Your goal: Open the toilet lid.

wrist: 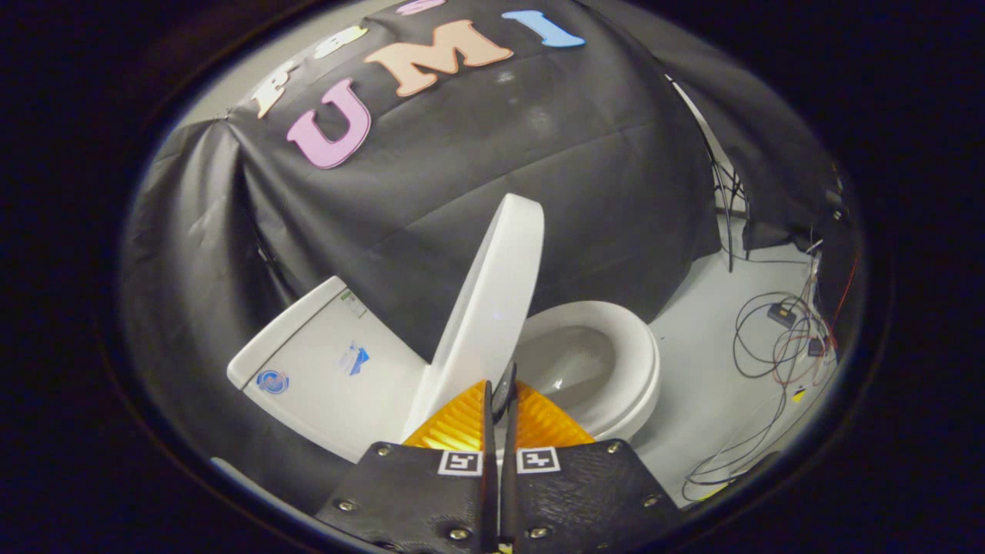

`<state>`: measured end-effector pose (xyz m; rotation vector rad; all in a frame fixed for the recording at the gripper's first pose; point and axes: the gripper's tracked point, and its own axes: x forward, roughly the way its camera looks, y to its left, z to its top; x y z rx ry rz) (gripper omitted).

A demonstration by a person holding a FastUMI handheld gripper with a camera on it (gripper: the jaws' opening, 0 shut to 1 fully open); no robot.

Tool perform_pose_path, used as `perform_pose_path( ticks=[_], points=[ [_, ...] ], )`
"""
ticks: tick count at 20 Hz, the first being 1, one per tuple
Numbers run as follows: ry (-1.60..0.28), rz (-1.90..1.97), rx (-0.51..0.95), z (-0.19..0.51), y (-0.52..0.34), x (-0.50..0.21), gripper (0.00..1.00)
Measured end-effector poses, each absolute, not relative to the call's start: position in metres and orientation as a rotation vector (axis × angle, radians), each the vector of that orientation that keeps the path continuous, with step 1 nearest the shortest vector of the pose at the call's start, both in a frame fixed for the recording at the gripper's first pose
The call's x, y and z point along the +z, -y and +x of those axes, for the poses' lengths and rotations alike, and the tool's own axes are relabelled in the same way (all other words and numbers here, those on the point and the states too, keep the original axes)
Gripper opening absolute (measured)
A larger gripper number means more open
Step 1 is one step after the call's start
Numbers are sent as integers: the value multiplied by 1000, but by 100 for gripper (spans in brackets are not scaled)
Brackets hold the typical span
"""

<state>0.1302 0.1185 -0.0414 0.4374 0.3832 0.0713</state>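
Observation:
The white toilet lid (492,300) stands raised, well clear of the seat and close to upright. Its rim comes down right at my fingertips. My gripper (502,388) is shut on that rim, with only a thin slit between the two fingers and a dark sliver of the rim pinched in it. The white seat and open bowl (616,362) lie just beyond the fingers, on the lid's open side. The white tank (323,362), with small stickers on it, sits on the lid's other side.
Black cloth hangs close behind the toilet as the booth wall. Loose cables and small boxes (777,338) lie on the pale floor (708,385) past the bowl.

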Motion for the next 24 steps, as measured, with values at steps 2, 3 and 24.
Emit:
perform_pose_path(
  ticks=[2,3,24],
  points=[
    [-367,410,81,132,-127,-30,2],
    [-364,386,89,131,-133,-25,2],
    [-255,214,300,120,-207,29,2]
  ],
)
